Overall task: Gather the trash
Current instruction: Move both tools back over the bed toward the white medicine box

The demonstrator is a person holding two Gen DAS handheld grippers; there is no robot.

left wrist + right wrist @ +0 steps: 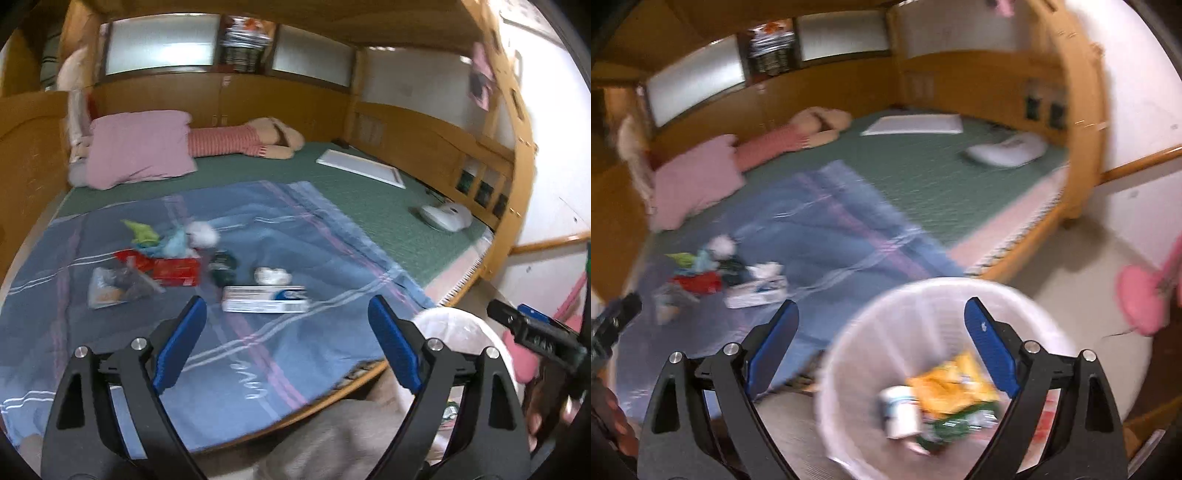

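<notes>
Bed [369, 206]: blue blanket [258, 350] carried scattered trash [173, 266].
Bin [886, 317]: held wrappers, beside bed.
My left gripper [286, 347]: jaws spread, empty.
My right gripper [882, 347]: jaws spread, empty, above bin.

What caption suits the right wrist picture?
Open right gripper above a white trash bin holding wrappers, beside a littered bed.

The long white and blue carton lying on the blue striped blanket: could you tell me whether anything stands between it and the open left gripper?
Nothing visible does. The long white and blue carton lies flat just ahead of the left gripper, with only bare blue striped blanket between them. The other litter lies beside or beyond it.
</notes>
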